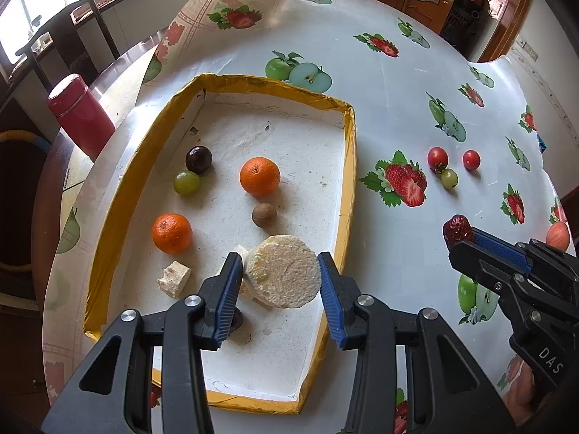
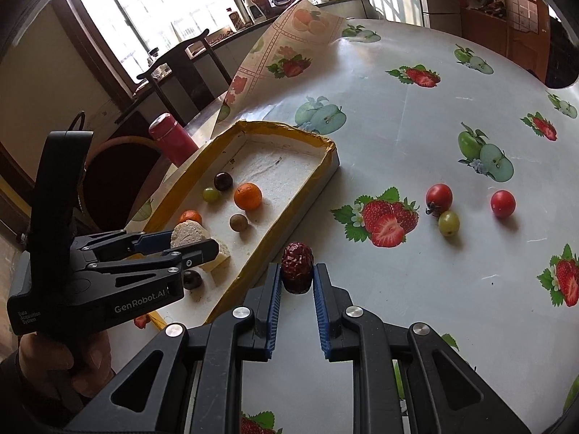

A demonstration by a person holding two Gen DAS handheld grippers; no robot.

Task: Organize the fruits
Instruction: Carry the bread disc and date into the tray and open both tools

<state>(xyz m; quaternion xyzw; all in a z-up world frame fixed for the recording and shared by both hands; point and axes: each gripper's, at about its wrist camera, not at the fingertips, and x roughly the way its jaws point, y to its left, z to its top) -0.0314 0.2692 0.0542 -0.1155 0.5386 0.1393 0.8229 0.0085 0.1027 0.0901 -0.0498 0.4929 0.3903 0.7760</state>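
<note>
My right claw pinches a red date just right of the tray, tomatoes farther right.
</note>
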